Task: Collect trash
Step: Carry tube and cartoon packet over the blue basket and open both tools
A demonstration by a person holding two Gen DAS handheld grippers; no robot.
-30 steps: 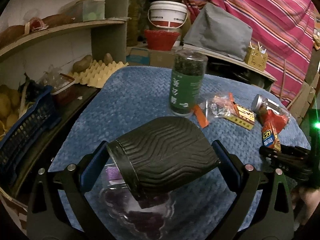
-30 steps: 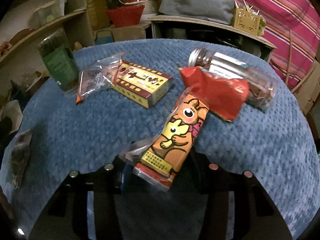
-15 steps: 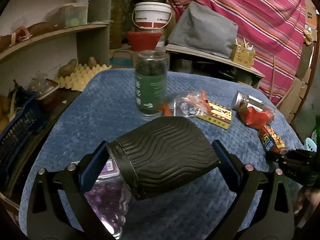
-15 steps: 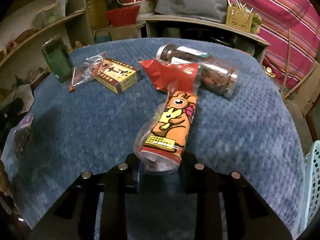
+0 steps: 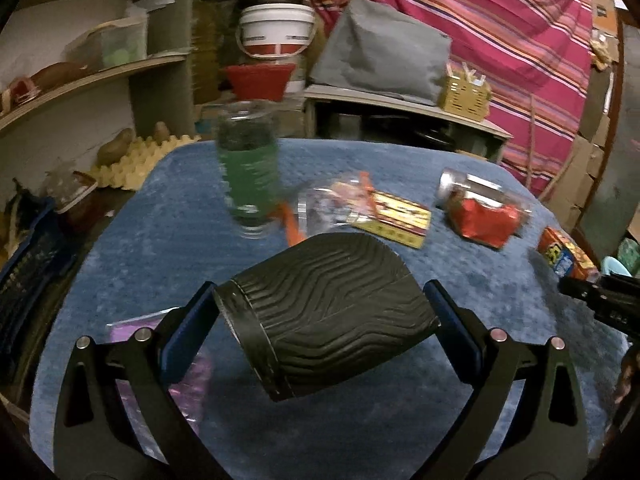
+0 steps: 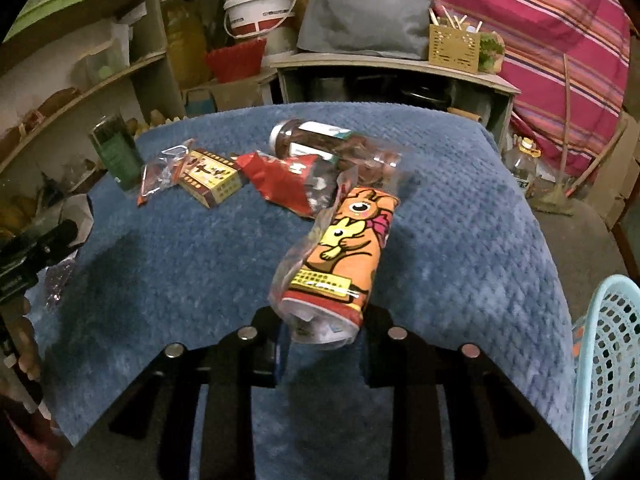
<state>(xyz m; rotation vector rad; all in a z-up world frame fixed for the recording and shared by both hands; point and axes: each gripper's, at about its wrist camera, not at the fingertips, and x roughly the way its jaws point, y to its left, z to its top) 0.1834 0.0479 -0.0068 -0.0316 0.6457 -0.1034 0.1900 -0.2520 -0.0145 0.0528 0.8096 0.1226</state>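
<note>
My left gripper [image 5: 320, 312] is shut on a black ribbed cup [image 5: 340, 320], held on its side above the blue cloth. An orange cartoon snack wrapper [image 6: 344, 248] sticks up from my right gripper [image 6: 322, 338], which is shut on its lower end above the cloth. Beyond it lie a red wrapper [image 6: 280, 178], a yellow and red box [image 6: 208, 178], a clear plastic bag [image 6: 160, 168] and a jar on its side [image 6: 332, 148]. A purple-tinted clear bag [image 5: 192, 368] lies under the left gripper. The right gripper [image 5: 600, 300] shows at the left view's right edge.
A green jar [image 5: 250, 176] stands upright at the cloth's far left. A light blue mesh basket [image 6: 608, 360] sits off the table's right side. Shelves [image 5: 100, 76], an egg tray [image 5: 132, 164] and a dark crate [image 5: 28, 256] crowd the left. Buckets and a low shelf stand behind.
The right gripper closed on the orange wrapper and carried it back and rightwards, away from the red wrapper; the basket came into view. The left gripper moved rightwards with the cup.
</note>
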